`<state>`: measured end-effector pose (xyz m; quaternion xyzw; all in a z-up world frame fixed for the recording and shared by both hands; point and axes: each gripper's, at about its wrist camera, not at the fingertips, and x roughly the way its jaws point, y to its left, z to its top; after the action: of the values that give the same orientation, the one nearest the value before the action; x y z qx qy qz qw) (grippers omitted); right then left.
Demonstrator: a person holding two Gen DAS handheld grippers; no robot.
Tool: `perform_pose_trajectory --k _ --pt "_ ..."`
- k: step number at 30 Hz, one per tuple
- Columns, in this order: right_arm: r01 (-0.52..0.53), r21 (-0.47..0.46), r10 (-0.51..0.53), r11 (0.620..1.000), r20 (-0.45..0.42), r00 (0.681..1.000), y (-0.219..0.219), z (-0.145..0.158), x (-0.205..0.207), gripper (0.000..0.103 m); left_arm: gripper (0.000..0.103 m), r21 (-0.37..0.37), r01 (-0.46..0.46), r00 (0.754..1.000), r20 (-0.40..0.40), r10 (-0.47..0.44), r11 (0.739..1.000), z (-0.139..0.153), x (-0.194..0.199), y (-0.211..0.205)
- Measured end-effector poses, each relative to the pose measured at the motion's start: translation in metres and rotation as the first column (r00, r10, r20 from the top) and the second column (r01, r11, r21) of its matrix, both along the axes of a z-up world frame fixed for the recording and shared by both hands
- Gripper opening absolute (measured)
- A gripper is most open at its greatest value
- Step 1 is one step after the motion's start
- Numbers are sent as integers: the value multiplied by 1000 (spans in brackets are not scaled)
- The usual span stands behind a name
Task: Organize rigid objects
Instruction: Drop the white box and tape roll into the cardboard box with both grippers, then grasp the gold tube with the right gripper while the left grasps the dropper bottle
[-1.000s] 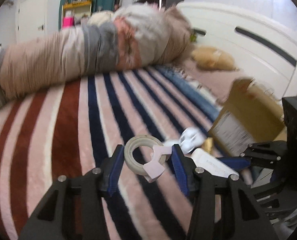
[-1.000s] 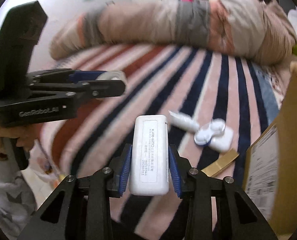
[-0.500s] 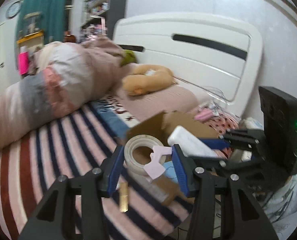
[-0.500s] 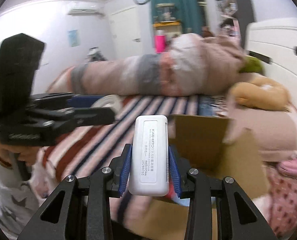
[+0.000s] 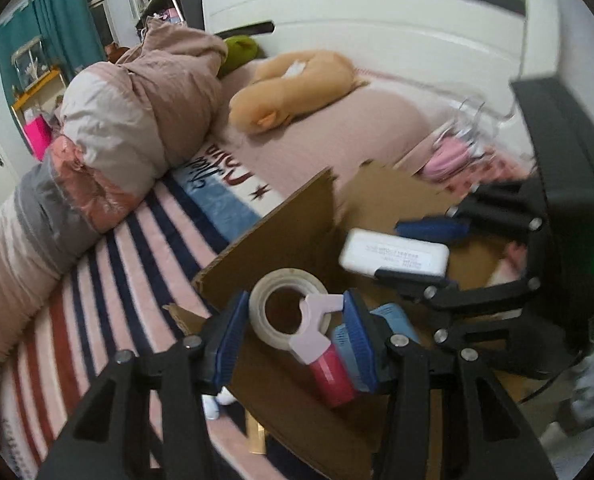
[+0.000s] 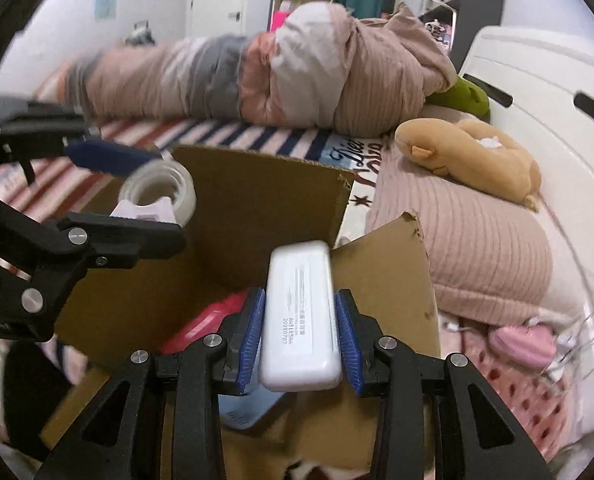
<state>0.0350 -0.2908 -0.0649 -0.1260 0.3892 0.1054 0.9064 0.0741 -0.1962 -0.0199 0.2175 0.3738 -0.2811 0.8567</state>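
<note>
My left gripper [image 5: 293, 332] is shut on a clear tape roll with a pale pink dispenser [image 5: 293, 316] and holds it over an open cardboard box [image 5: 281, 236]. My right gripper [image 6: 299, 340] is shut on a white rectangular case with a printed label [image 6: 301, 320], also above the box [image 6: 257, 216]. The case shows in the left wrist view [image 5: 393, 258], and the tape in the right wrist view [image 6: 157, 192]. A red item [image 5: 333, 376] and a light blue item [image 5: 393, 320] lie inside the box.
The box stands on a striped pink, navy and red blanket [image 5: 97, 288]. A rolled duvet [image 5: 129, 120], a tan plush toy [image 5: 289, 88] and a white headboard [image 5: 397, 20] lie behind. A pink item [image 6: 525, 340] rests at the right. Small white objects [image 5: 217, 404] lie by the box.
Both grippers have swung from the striped blanket over to the cardboard box, still holding the tape and the white case. They now hang over the box's opening.
</note>
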Motion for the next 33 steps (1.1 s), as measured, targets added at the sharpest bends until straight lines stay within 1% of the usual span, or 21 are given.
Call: perform_pose_trajectory --k 1,3,7,9,11,15,17,18,20,22,24,26,27,29,31,33 --pt "3 -37 -3 999 2 1000 2 -3 3 32 46 9 -5 1000 -2 5 1000 -2 2 0" --pt "8 -59 -9 998 -11 1000 2 -7 10 31 55 18 -12 1000 -1 12 1000 -7 7 0" --pt "7 -24 -8 1000 -11 1000 -1 -3 10 31 58 31 -29 999 17 28 999 -8 8 5" --pt "13 -12 -13 1000 -3 1000 -2 1 5 32 64 15 -33 999 23 33 999 -3 6 10" --pt "17 2 -17 1000 3 1000 -2 5 3 32 67 -2 -38 999 30 38 999 2 3 15" --pt "0 44 -1 999 19 1000 1 20 -9 32 68 -56 -56 997 46 58 997 21 -8 35" --pt "-15 67 12 998 41 999 8 32 -19 32 71 -95 -71 995 59 77 993 33 -16 51" --pt "-27 88 22 996 55 998 13 38 -24 33 72 -122 -83 993 67 92 989 40 -21 64" --pt "-57 131 47 990 78 996 21 49 -33 36 72 -153 -99 991 78 112 983 48 -28 82" --pt "-107 187 88 977 105 991 37 63 -46 36 73 -177 -123 986 92 141 977 55 -37 107" --pt "-151 210 125 966 129 984 54 71 -55 36 73 -188 -156 978 104 178 970 57 -43 134" --pt "-199 227 168 954 148 975 80 77 -64 39 73 -198 -186 972 105 210 962 55 -47 156" --pt "-217 235 185 948 149 971 91 78 -67 40 73 -210 -208 968 96 232 955 52 -49 174" --pt "-257 259 229 931 135 964 117 75 -69 41 73 -227 -232 964 77 255 946 45 -49 196" --pt "-274 287 254 918 107 961 141 66 -70 41 73 -236 -253 961 54 273 938 31 -48 220" --pt "-271 306 259 913 80 963 162 53 -68 41 73 -238 -257 960 50 276 937 16 -46 237"
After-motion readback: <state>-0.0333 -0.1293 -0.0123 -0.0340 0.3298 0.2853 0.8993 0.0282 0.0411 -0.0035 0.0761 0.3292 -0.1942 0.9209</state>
